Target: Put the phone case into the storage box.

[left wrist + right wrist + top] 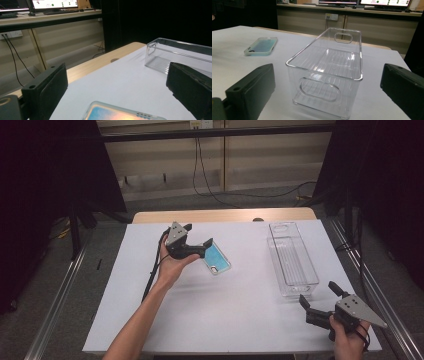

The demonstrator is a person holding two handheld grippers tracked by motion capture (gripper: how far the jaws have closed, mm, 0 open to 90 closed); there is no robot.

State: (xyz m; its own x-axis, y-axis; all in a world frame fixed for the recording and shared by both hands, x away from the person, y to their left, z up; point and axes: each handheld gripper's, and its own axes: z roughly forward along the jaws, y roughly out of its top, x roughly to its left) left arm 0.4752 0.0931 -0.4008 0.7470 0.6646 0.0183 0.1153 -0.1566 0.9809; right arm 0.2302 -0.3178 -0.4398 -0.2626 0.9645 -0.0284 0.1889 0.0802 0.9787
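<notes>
the white tabletop (225, 310) carries two things: a phone case (216, 258) with a blue-green face, lying flat a little left of the middle, and a clear plastic bin (292, 260), long and narrow, set lengthwise toward the far right with an oval handle cut in each short end.

the left claw (196, 236) is over by the phone case, held in the person's left hand (172, 267). its jaws are spread wide and have hold of nothing; one jaw tip sits right at the case's far left corner, though i can't tell whether it touches. in the left gripper view the case's edge (120, 112) lies low between the two black jaws, with the bin (180, 56) off to the right.

the right claw (317, 301) is at the near right corner of the tabletop, in the person's right hand (347, 340). it too is wide open and empty, pointed at the near end of the bin and just short of it. the right gripper view looks straight along the bin (329, 72) between the parted jaws, with the phone case (261, 45) farther off to the left.
</notes>
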